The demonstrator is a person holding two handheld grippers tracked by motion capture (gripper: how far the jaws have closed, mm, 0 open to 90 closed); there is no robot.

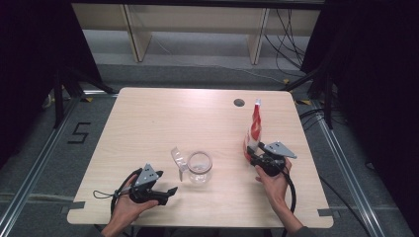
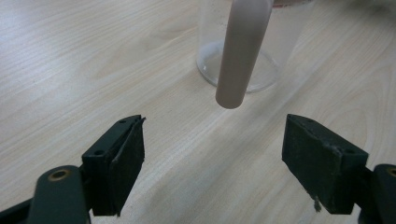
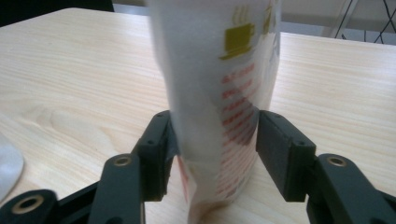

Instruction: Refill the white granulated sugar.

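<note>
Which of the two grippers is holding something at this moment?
The right gripper: its jaws press both sides of the red-and-white packet, which stands upright. The left gripper is open and holds nothing, pointing at the glass jar.

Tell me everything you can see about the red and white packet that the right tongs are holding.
The packet is a tall, slim pouch of glossy film, white with red bands, red print and a gold cup emblem. It stands upright near the table's right edge, its top pointing up. The right tongs are shut on its lower part, their black jaws pinching both sides so the film creases. Whether its base touches the table is unclear.
</note>
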